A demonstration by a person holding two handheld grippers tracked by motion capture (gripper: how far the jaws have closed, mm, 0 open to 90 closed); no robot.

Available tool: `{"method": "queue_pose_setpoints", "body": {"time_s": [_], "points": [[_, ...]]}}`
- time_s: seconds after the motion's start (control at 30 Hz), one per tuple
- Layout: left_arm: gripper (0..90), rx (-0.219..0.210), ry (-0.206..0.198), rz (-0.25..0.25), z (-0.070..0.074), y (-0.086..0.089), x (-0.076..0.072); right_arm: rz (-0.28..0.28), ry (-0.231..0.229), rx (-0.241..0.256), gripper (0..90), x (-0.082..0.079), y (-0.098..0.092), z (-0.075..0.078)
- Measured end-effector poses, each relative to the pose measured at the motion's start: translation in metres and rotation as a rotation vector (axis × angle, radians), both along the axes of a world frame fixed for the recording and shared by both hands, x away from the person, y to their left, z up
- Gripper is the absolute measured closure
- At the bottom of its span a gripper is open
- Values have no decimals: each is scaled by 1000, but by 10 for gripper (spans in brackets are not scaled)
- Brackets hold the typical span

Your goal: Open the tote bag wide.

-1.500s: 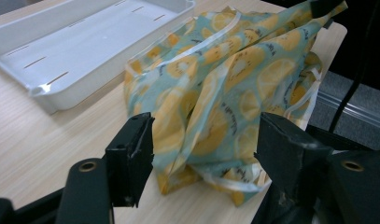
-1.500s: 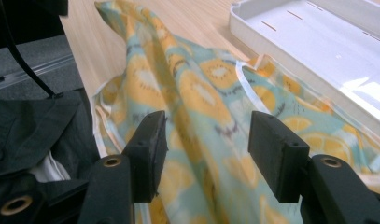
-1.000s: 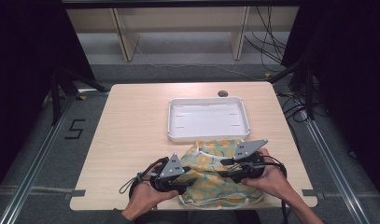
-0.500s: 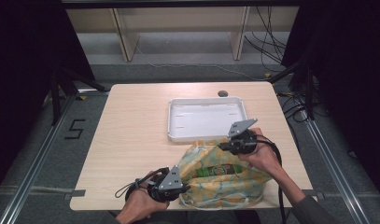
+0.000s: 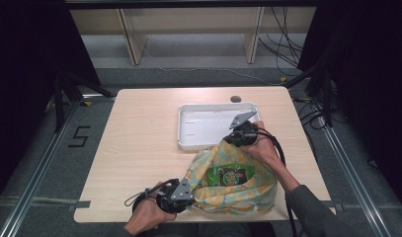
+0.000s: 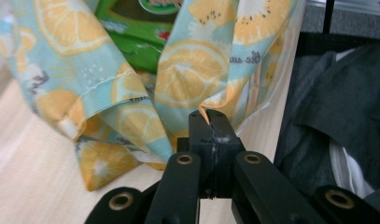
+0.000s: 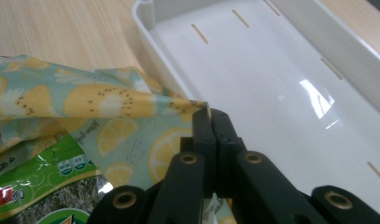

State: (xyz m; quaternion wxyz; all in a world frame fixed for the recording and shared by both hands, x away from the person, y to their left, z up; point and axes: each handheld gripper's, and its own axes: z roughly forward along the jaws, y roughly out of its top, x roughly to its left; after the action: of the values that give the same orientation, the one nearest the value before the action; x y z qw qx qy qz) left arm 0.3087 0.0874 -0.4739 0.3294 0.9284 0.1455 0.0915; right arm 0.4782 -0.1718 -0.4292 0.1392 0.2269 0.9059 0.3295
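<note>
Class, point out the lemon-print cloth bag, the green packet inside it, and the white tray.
lemon-print cloth bag [image 5: 227, 195], high view, its near side wall.
green packet [image 5: 230, 175], high view, its printed face.
white tray [image 5: 208, 127], high view, its bare floor.

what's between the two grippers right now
The lemon-print cloth bag stretches between the left gripper and the right gripper, each pinching an edge. A green snack packet lies in its open mouth, clearest in the high view.

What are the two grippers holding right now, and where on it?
Both hold the lemon-print bag by its mouth edge: the left gripper pinches the near rim, the right gripper the far rim beside the tray.
</note>
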Motion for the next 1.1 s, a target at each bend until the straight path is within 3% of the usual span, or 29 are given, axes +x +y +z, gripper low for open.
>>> {"method": "queue_pose_setpoints", "body": {"time_s": [0.17, 0.2, 0.27, 0.3, 0.33, 0.37, 0.4, 0.43, 0.53, 0.6, 0.7, 0.83, 0.93, 1.0, 1.1], "points": [[877, 14, 19, -8, -5, -5, 3, -20, 34, -36, 900, -1, 4, -14], [849, 13, 31, -13, -4, -4, 4, 2, 11, -34, 898, 1, 3, -16], [765, 10, 34, -20, 2, -1, 4, -2, 36, -2, 828, -3, 0, -12], [737, -8, 32, -18, 8, 2, 3, -24, 52, 18, 811, -6, -1, -9], [694, -25, 33, -11, 11, 3, 3, -28, 25, 35, 771, -10, -4, -3], [656, -96, 38, 35, 17, 2, 1, -23, 23, 47, 742, -13, -6, 2], [596, -110, 32, 45, 22, 3, 1, -12, 4, 69, 697, -19, -10, 9], [575, -145, 26, 62, 30, 3, 1, -20, 27, 92, 667, -24, -11, 14], [506, -202, -5, 79, 48, 5, 5, 30, 16, 148, 613, -43, -21, 32], [485, -212, -18, 96, 58, 5, 8, 50, 21, 174, 594, -61, -28, 43], [465, -212, -39, 147, 66, 4, 19, 92, 39, 197, 579, -80, -35, 47], [444, -154, -60, 211, 60, -4, 43, 120, 69, 186, 558, -103, -41, 40], [427, -116, -59, 196, 52, -14, 59, 131, 90, 162, 558, -115, -46, 29], [421, -124, -36, 221, 48, -20, 68, 144, 101, 147, 562, -120, -48, 21], [419, -128, 13, 206, 44, -31, 83, 156, 133, 115, 568, -126, -49, 8]]}}
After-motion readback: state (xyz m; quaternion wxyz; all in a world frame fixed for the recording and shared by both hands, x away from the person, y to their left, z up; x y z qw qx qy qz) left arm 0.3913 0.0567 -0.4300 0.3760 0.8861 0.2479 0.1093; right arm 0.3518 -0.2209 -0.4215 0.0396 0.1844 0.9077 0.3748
